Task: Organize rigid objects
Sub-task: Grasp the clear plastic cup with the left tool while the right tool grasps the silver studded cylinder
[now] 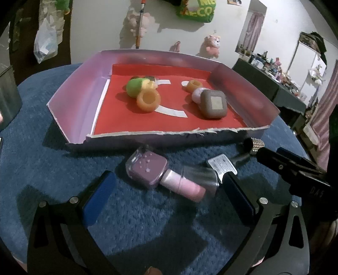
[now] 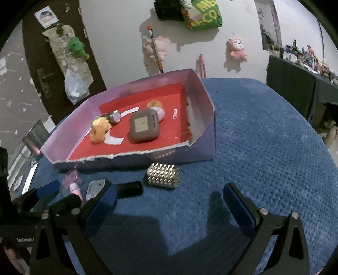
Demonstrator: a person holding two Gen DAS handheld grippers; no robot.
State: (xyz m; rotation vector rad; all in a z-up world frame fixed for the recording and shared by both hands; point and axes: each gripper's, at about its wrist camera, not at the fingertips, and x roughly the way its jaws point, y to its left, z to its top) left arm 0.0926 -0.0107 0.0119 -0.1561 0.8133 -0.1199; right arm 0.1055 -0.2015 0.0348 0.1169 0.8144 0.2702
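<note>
A purple nail polish bottle [image 1: 147, 170] with a pink cap lies on the blue cloth just ahead of my open left gripper [image 1: 166, 184]. A second bottle [image 1: 221, 167] with a silver label and black cap lies to its right, touching the left gripper's right finger. A studded silver cylinder [image 2: 163, 175] lies before my open right gripper [image 2: 169, 195], which holds nothing. The shallow purple box [image 1: 80, 84] with a red floor holds an orange ring [image 1: 147, 101], a green piece [image 1: 134, 87], a brown square case [image 1: 213, 104] and small rings.
The blue cloth [image 2: 264, 137] covers a round surface that drops off at its edges. Soft toys [image 2: 236, 49] and a green bag [image 2: 202, 14] lie on the pale floor beyond. A dark table with clutter [image 1: 274, 80] stands at right.
</note>
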